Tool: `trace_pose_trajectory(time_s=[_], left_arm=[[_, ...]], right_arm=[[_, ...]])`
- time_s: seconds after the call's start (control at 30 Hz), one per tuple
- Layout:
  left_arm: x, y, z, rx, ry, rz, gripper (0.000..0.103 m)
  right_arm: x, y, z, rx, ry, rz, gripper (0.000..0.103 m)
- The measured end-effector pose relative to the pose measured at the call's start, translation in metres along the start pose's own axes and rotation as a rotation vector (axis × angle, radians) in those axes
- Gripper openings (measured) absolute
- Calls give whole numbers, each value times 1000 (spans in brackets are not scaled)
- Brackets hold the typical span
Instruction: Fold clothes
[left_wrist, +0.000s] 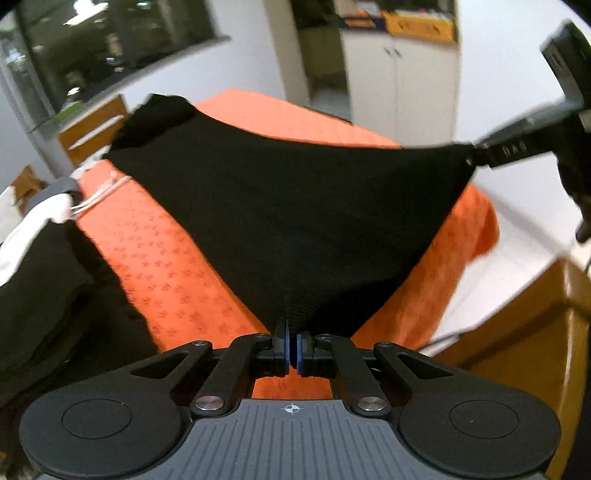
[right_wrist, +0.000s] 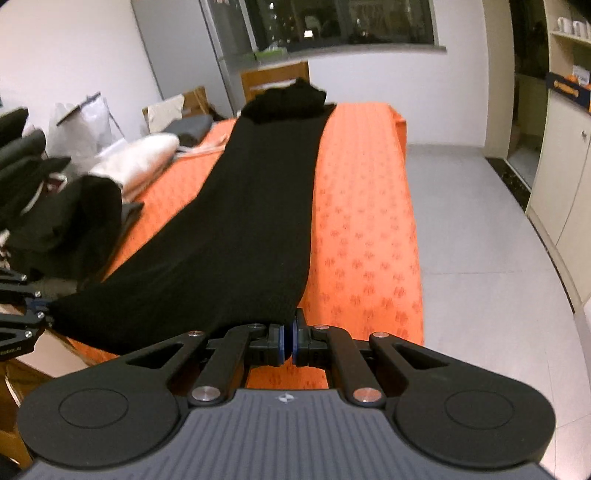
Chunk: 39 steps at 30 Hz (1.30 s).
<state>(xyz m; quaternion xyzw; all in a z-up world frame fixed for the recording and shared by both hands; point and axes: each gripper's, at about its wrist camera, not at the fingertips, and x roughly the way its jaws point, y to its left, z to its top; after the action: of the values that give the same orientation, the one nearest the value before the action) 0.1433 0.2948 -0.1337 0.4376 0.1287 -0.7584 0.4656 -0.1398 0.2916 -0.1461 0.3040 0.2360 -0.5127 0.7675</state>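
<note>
both claws are clenched on the black garment, each pinching a near corner of it. the left gripper has its jaws pressed together on a bunched point of cloth right at its tips, and the fabric fans away ahead of it over the orange bedspread. off to its upper right, the right gripper bites the neighbouring corner, so the near hem runs taut between the two.

from the right gripper, the garment stretches straight ahead and slightly left as a long dark strip, its long axis running away from the claw down the length of the bed, ending in a rumpled, slightly raised heap at the far end. the left gripper sits far to the left of this claw, holding the other corner at about the same nearness.

neither hand looks closer to the far end, so i judge any fold would carry this near hem forward along that long axis. a clothes pile lies left of the strip, just beside it.
</note>
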Motion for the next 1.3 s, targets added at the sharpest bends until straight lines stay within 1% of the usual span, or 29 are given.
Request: trace_pose_trajectory(time_s=[0.1,0.17,0.2,0.27,0.33,0.4,0.47,0.53,0.6,0.67,0.8,0.87,0.93,0.97,1.03,1.1,1.17,1.3], left_arm=[[12,-2,0,46,52,-41,7],[14,-1,-2,75,85,-90,15],[9,-1,-4,85,86,-115,18],[0,1,-8,105,87,-164,18],[-9,5,-13,105,78,-181,19],[-12,11,-13,73,60,-176,19],[-8,19,-8,19,46,-161,19],[4,24,-2,-27,41,-136,19],[19,26,8,-54,28,-121,19],[30,24,17,-72,20,-129,19],[53,19,30,-97,20,-140,19],[66,18,29,-120,53,-145,19],[77,17,26,-140,88,-147,20],[77,17,24,-151,74,-143,21],[77,20,25,-194,94,-148,21],[71,23,28,-226,101,-125,21],[62,23,33,-240,84,-105,22],[42,18,52,-307,45,-57,32]], right_arm=[[12,0,-8,-28,40,-3,6],[18,-1,-12,-53,77,-8,9],[19,-1,-14,-71,93,-15,10],[16,0,-18,-111,121,-28,13],[7,-3,-19,-135,147,-20,14],[-4,-5,-14,-159,143,-10,16],[-14,-4,-4,-189,119,13,19],[-16,-1,6,-202,79,38,30],[-10,3,16,-210,47,71,32],[2,7,22,-225,42,93,32],[32,12,18,-242,87,129,32],[47,11,10,-242,131,139,32],[51,8,0,-247,145,151,33],[52,6,-3,-250,149,160,33],[51,4,2,-250,170,174,33],[47,1,10,-254,190,189,33],[39,-2,19,-287,180,207,33],[19,-17,49,-324,142,260,35]])
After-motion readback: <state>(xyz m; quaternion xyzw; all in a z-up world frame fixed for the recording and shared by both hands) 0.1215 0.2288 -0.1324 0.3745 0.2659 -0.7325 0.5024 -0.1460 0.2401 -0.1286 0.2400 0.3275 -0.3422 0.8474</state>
